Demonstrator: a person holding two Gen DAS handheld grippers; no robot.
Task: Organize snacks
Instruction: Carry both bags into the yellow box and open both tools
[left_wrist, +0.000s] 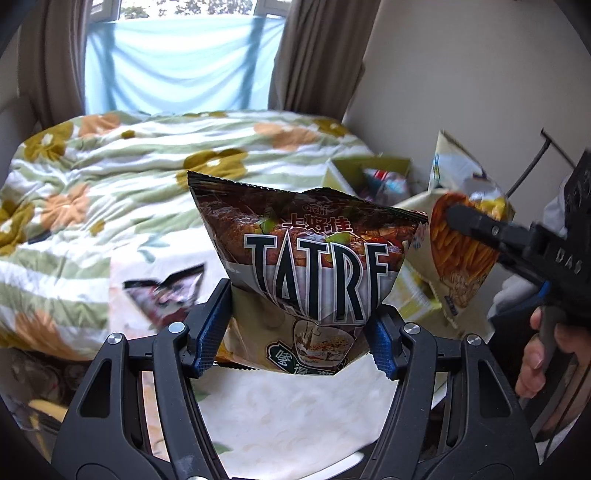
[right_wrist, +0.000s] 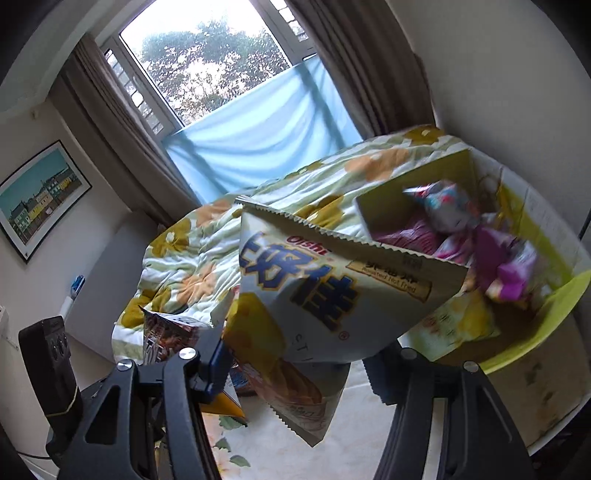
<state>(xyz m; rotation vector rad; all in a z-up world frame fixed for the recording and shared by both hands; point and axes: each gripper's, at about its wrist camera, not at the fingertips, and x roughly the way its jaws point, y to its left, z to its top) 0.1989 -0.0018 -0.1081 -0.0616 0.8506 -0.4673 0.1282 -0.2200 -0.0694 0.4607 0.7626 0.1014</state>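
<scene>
My left gripper (left_wrist: 301, 332) is shut on a dark brown snack bag (left_wrist: 306, 254) and holds it upright above the white table (left_wrist: 295, 413). My right gripper (right_wrist: 295, 354) is shut on a white and yellow Oishi snack bag (right_wrist: 332, 288), tilted in the air. That bag also shows in the left wrist view (left_wrist: 461, 243), held at the right by the right gripper (left_wrist: 469, 225). A yellow-green cardboard box (right_wrist: 546, 325) holds several pink and purple snack packs (right_wrist: 491, 251); the box also shows in the left wrist view (left_wrist: 343, 173).
Another dark snack bag (left_wrist: 166, 295) lies on the table at the left. A bed with a floral quilt (left_wrist: 129, 177) lies beyond the table. A window with curtains and a blue cloth (left_wrist: 181, 62) is behind. A wall is at the right.
</scene>
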